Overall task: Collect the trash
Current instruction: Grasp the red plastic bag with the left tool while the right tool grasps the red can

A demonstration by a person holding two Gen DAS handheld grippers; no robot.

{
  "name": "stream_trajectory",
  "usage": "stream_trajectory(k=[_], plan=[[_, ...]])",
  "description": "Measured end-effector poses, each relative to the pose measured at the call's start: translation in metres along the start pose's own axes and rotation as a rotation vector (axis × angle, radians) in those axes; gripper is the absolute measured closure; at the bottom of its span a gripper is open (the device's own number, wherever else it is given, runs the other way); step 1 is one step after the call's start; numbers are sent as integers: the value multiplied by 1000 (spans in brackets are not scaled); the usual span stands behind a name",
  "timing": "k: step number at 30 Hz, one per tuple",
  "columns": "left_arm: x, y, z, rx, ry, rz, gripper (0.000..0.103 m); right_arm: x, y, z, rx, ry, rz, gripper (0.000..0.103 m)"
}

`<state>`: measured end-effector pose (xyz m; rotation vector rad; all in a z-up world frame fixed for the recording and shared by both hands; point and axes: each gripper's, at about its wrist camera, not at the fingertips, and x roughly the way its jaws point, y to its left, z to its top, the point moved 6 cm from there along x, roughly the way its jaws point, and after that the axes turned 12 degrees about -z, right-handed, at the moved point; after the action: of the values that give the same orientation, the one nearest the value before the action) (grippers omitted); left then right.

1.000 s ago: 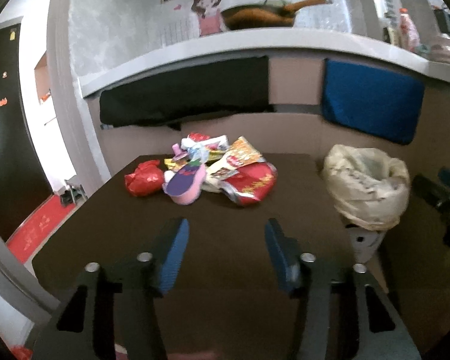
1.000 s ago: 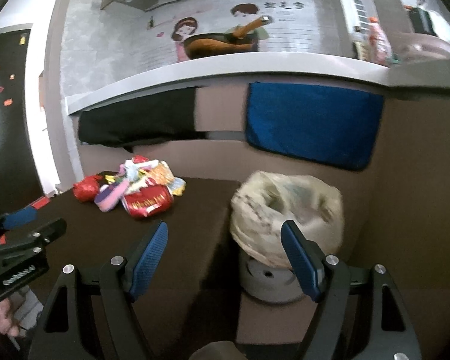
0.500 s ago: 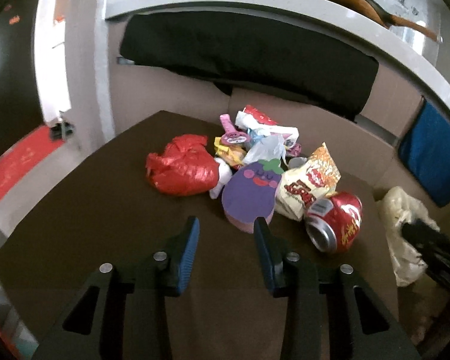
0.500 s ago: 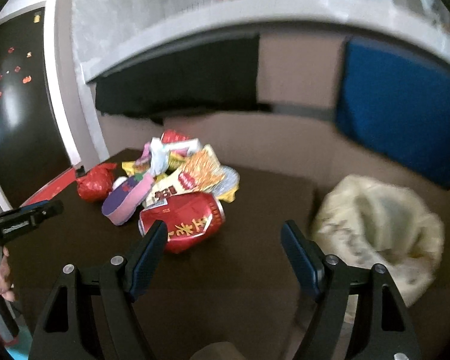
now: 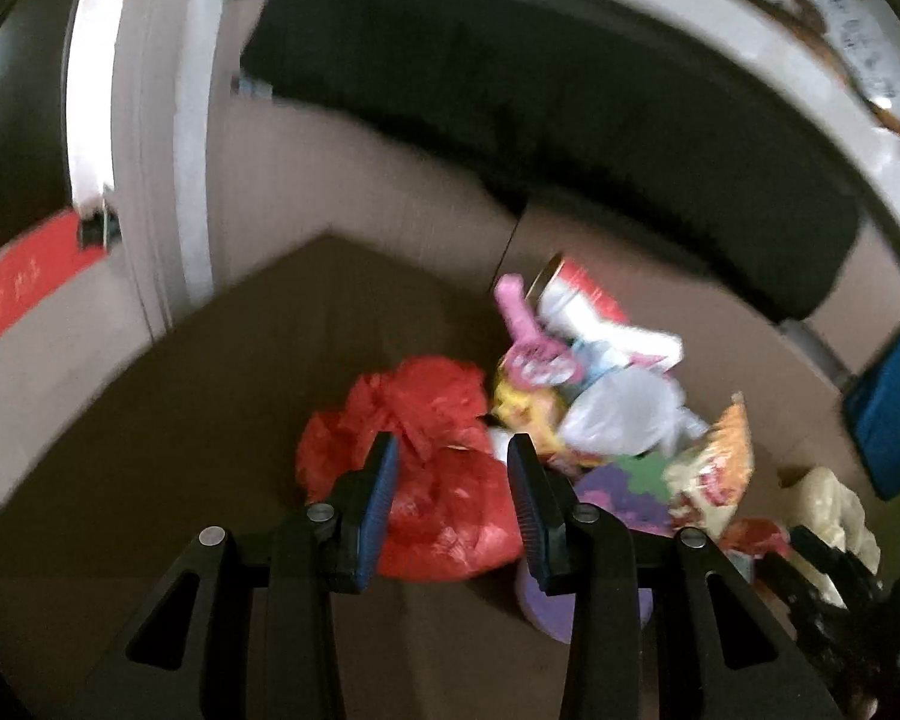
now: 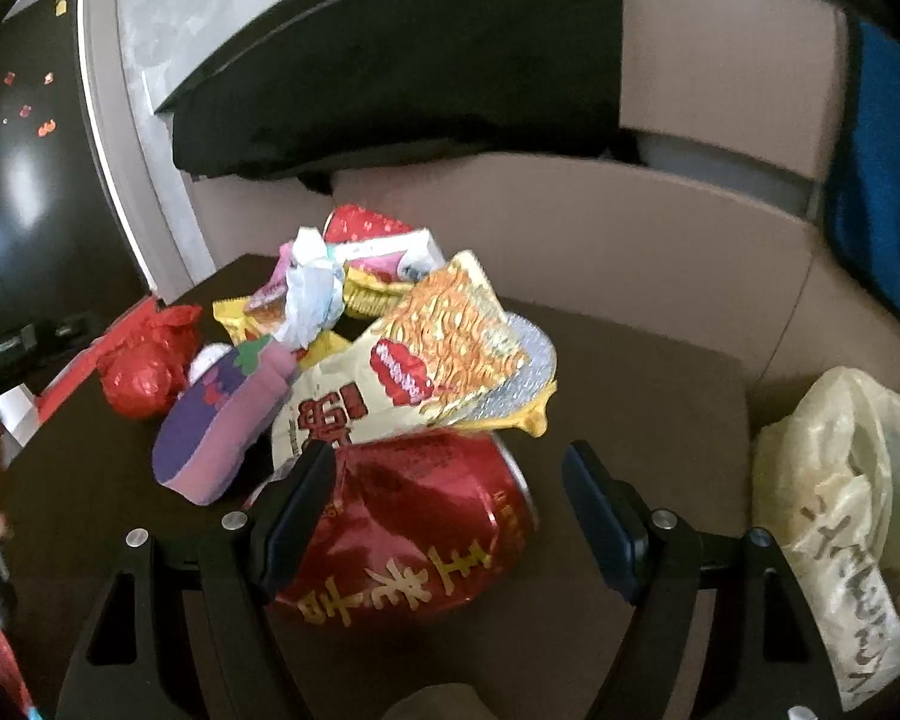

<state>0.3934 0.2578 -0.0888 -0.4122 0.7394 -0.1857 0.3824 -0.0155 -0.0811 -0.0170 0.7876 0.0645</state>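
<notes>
A heap of trash lies on the dark brown table (image 5: 180, 420). My left gripper (image 5: 450, 468) is open, its fingers either side of a crumpled red plastic bag (image 5: 426, 462), which also shows in the right wrist view (image 6: 147, 360). My right gripper (image 6: 450, 480) is open wide around a dented red drink can (image 6: 414, 522) lying on its side. Behind the can lie a noodle wrapper (image 6: 444, 348), a purple eggplant-shaped box (image 6: 222, 420) and other wrappers (image 6: 366, 252). A trash bin lined with a pale plastic bag (image 6: 840, 480) stands to the right.
A padded bench back with a black cushion (image 6: 402, 78) and a blue cushion (image 6: 888, 180) runs behind the table. A dark fridge door (image 6: 24, 180) stands at the left. The left gripper's body (image 6: 6, 354) shows at the left edge of the right wrist view.
Both grippers have moved forward and down to the trash heap. The left one narrowed and now straddles the red bag. The right one swung left from the bin and now straddles the can.
</notes>
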Motion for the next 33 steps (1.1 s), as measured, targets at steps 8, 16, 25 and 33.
stream_trajectory(k=[8,16,25,33], plan=[[13,23,-6,-56,11,-55,54,12,-7,-4,43,33,34,28],[14,26,-7,-83,48,-118,54,23,3,-7,90,66,180,25],[14,38,-8,-179,50,-163,52,-1,5,0,74,48,244,54],[-2,36,-11,-193,55,-134,52,-51,-7,5,-99,-98,46,55]])
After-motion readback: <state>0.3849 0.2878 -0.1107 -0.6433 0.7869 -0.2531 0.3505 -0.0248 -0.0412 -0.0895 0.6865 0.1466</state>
